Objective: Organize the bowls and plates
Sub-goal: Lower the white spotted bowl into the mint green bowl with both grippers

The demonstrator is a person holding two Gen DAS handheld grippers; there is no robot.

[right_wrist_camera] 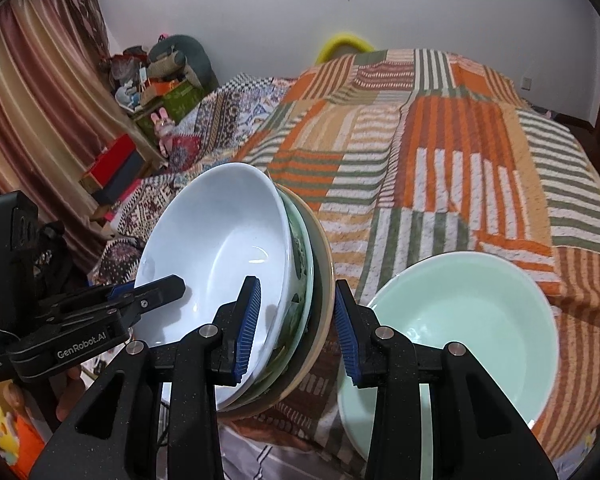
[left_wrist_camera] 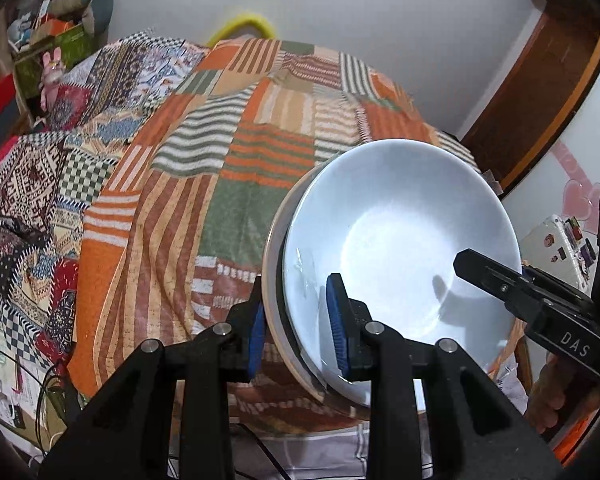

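A stack of dishes is held from two sides: a white bowl [left_wrist_camera: 400,232] [right_wrist_camera: 220,240] on top, a green patterned dish [right_wrist_camera: 302,264] and a dark plate under it, and a beige plate [left_wrist_camera: 270,280] [right_wrist_camera: 322,344] at the bottom. My left gripper [left_wrist_camera: 296,328] is shut on the stack's left rim, one pad inside the white bowl and one under the beige plate. On the opposite rim my right gripper [right_wrist_camera: 296,330] is shut the same way. Each gripper shows in the other's view: the right one [left_wrist_camera: 500,280], the left one [right_wrist_camera: 156,288]. A mint green bowl [right_wrist_camera: 460,320] rests on the bed to the right.
A striped orange, green and white patchwork blanket [left_wrist_camera: 228,168] [right_wrist_camera: 440,168] covers the bed behind the stack. Boxes and soft toys [right_wrist_camera: 156,92] are piled by the curtain at the far left. Cables [left_wrist_camera: 48,392] lie on the floor at the lower left. A wooden door frame [left_wrist_camera: 540,92] stands at the right.
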